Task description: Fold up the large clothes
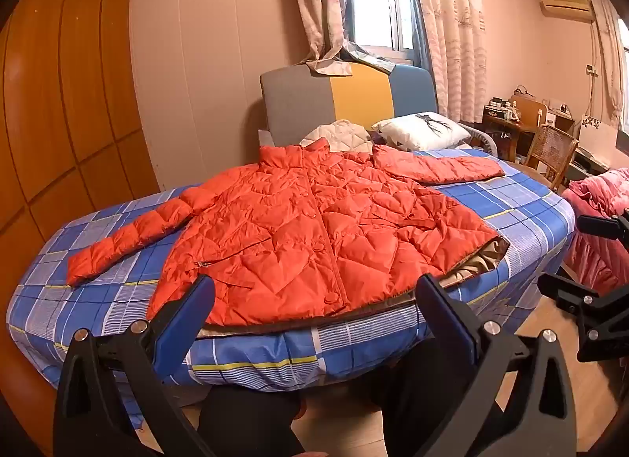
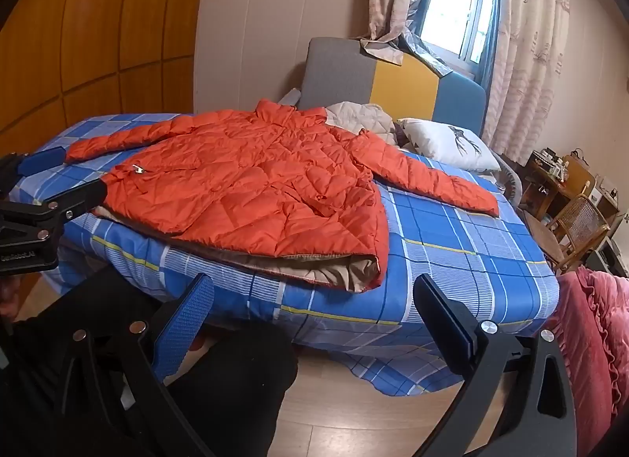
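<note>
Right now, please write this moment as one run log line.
orange jacket: spread flat, unfolded | bed: under jacket | left hand-held gripper: open, empty | right hand-held gripper: open, empty

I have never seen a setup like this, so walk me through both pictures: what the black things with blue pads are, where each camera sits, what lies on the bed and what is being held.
No robot here: a person holds a pair of tongs in each hand, each with a wide-angle camera looking along its two fingers. One picture looks out from the left tongs, the other from the right tongs; each also catches its partner at the edge. The blue pads are the gripping faces. On the bed, covered in a blue checked sheet, an orange quilted jacket lies flat, front up, sleeves spread. Behind it are a cream garment and a white pillow. Both tongs stand wide open; nothing is held.
</note>
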`<action>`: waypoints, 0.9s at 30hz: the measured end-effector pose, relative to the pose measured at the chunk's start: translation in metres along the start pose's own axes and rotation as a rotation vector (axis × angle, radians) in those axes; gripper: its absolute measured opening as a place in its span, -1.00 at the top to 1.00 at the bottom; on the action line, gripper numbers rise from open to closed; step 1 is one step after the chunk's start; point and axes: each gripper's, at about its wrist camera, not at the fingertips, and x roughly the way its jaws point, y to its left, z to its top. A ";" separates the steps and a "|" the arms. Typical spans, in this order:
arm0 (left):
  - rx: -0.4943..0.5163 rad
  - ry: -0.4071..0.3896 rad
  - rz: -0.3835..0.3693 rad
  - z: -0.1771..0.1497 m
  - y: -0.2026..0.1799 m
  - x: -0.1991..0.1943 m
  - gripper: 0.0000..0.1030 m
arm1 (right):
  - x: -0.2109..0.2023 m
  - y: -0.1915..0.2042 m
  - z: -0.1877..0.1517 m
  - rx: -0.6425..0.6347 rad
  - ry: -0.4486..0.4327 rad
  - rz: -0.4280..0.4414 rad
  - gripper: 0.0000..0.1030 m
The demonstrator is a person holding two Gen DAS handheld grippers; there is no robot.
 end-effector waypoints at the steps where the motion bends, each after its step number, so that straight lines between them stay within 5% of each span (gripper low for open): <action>1: 0.006 -0.008 0.002 0.000 0.000 -0.001 -0.97 | 0.000 0.000 0.000 0.000 0.000 0.001 -0.94; 27: 0.013 -0.012 0.005 0.001 -0.007 -0.004 -0.97 | 0.000 0.002 -0.001 -0.004 0.011 0.002 -0.94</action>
